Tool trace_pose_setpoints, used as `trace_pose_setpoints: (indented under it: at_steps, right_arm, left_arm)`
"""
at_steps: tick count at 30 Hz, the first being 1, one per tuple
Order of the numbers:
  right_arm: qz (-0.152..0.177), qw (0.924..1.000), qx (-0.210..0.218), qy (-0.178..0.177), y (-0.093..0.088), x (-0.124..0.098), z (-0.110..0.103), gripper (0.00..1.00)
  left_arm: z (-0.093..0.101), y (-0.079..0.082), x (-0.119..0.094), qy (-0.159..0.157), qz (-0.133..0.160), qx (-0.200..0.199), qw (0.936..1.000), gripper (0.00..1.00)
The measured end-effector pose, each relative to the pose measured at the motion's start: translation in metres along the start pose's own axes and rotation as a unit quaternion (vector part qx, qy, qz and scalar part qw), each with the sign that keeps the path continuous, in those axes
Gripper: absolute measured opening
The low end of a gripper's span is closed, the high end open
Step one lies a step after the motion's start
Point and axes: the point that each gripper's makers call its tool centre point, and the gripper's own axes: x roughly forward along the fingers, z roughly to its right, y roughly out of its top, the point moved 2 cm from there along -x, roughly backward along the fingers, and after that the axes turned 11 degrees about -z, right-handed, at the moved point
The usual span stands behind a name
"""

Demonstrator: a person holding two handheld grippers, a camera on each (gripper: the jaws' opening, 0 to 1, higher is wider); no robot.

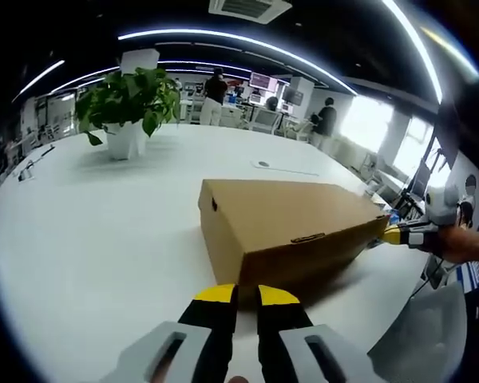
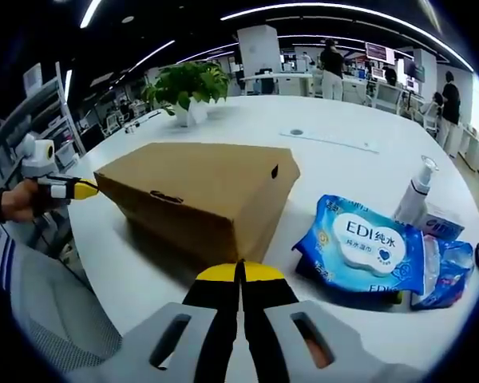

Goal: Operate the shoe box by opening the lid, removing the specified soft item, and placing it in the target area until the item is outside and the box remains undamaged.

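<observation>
So the brown cardboard shoe box [image 1: 291,227] is sitting on the white table [image 1: 104,231] with its lid still down, so what's inside can't be seen from either camera. In the left gripper view, the left gripper [image 1: 247,295] has its yellow-tipped fingers [image 1: 215,294] pretty close together with just a narrow gap, nothing held between them, and the box's short end is right ahead of the tips, close enough that I can't tell if they touch it. Off to the right of those fingers the right gripper [image 1: 393,234] comes in with its yellow tip right at the far corner of the box, a hand behind it. In the right gripper view, the right gripper's own fingers [image 2: 263,273] are pressed together, no gap at all, holding nothing, with the box corner just past the tips. To the right of those fingers there's a blue wet wipes pack [image 2: 359,243] lying flat on the table, more blue packs [image 2: 451,267] beside it, and a white pump bottle [image 2: 415,191] standing upright behind them. Far ahead past the box is a potted plant [image 2: 188,88] in a white pot, well apart from everything, and a few people [image 2: 331,60] standing way back in the office.
</observation>
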Motion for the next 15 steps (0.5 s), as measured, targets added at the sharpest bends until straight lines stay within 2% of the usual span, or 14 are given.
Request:
trace_pose_setpoints:
  at_steps: [5,8,11,13,15]
  right_arm:
    - [-0.009,1.0,0.0,0.003,-0.007,-0.004,0.0,0.0]
    - [-0.01,0.9999,0.006,-0.006,-0.012,-0.014,0.007,0.0]
    - [0.002,0.9996,0.028,-0.009,-0.012,-0.026,0.014,0.01]
    - [0.028,0.9978,0.059,-0.004,-0.003,-0.035,0.018,0.06]
    - [0.051,0.9952,0.082,0.013,0.007,-0.041,0.017,0.19]
  left_arm:
    - [-0.003,0.003,-0.008,-0.005,0.015,-0.025,0.9996,0.1]
    - [-0.009,0.008,-0.016,-0.007,0.032,-0.057,0.9978,0.18]
    - [-0.015,0.014,-0.022,-0.006,0.044,-0.072,0.9964,0.22]
    - [-0.017,0.021,-0.024,-0.011,0.051,-0.083,0.9952,0.28]
    - [-0.017,0.028,-0.025,-0.017,0.059,-0.091,0.994,0.31]
